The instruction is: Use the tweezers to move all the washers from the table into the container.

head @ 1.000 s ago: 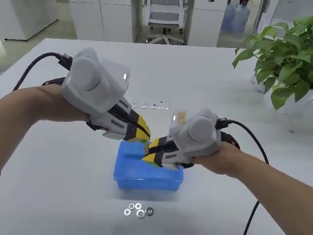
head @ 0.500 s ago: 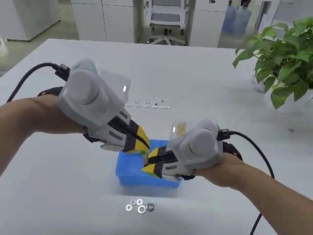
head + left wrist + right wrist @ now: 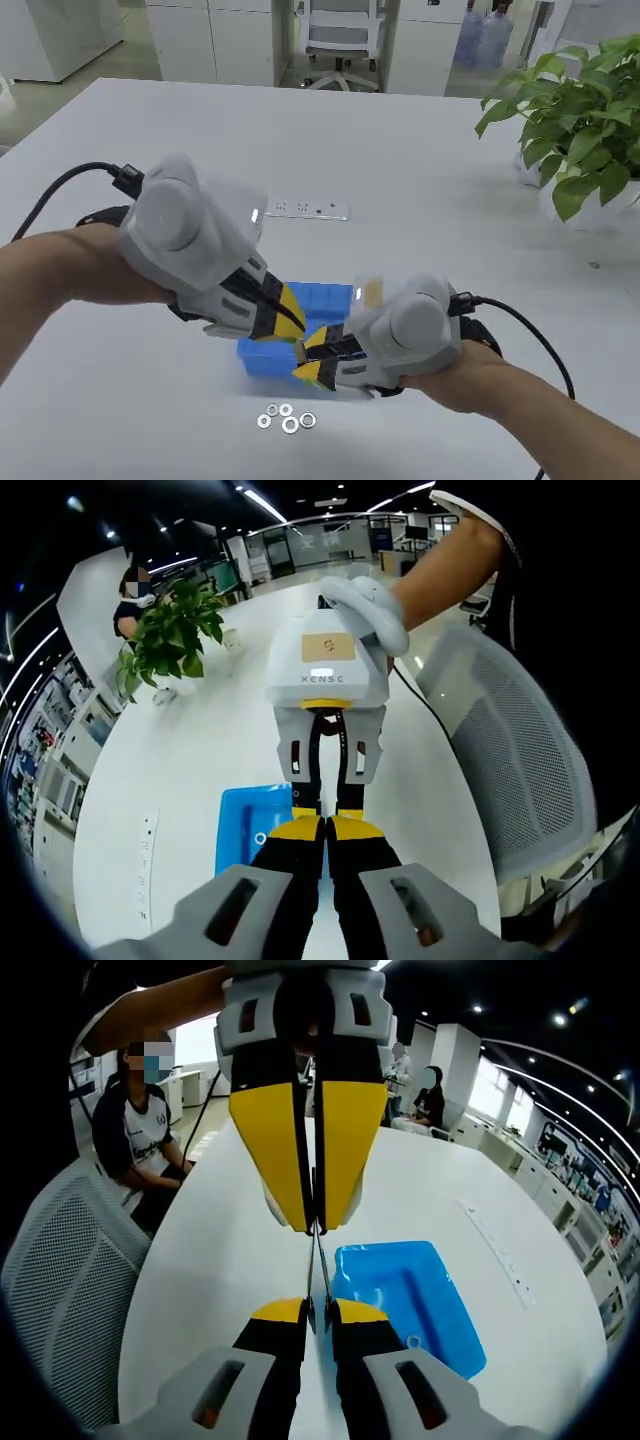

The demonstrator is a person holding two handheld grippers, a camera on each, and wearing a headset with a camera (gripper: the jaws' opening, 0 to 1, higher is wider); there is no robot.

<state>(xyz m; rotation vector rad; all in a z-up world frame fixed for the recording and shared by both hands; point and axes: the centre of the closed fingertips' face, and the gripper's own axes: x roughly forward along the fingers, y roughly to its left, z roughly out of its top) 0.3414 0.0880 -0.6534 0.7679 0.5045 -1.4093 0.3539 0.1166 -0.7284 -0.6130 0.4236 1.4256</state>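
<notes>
Over the near half of the blue container [image 3: 318, 298] my two grippers meet tip to tip. The left gripper [image 3: 292, 325] comes in from the left and the right gripper [image 3: 310, 350] from the right. In the right gripper view, thin metal tweezers [image 3: 316, 1260] run from the shut yellow jaws of the left gripper [image 3: 315, 1225] down into my right gripper [image 3: 318, 1312], also shut. Several washers [image 3: 285, 418] lie on the white table just in front of the container. One washer [image 3: 413, 1341] lies inside the container [image 3: 410, 1290].
A white power strip [image 3: 305, 210] lies behind the container. A potted plant [image 3: 575, 110] stands at the table's far right. Black cables [image 3: 70, 180] trail from both grippers. An office chair [image 3: 338, 30] sits beyond the far edge.
Both grippers have dropped lower and come nearer to me, still tip to tip, and more of the container's far side now shows behind them.
</notes>
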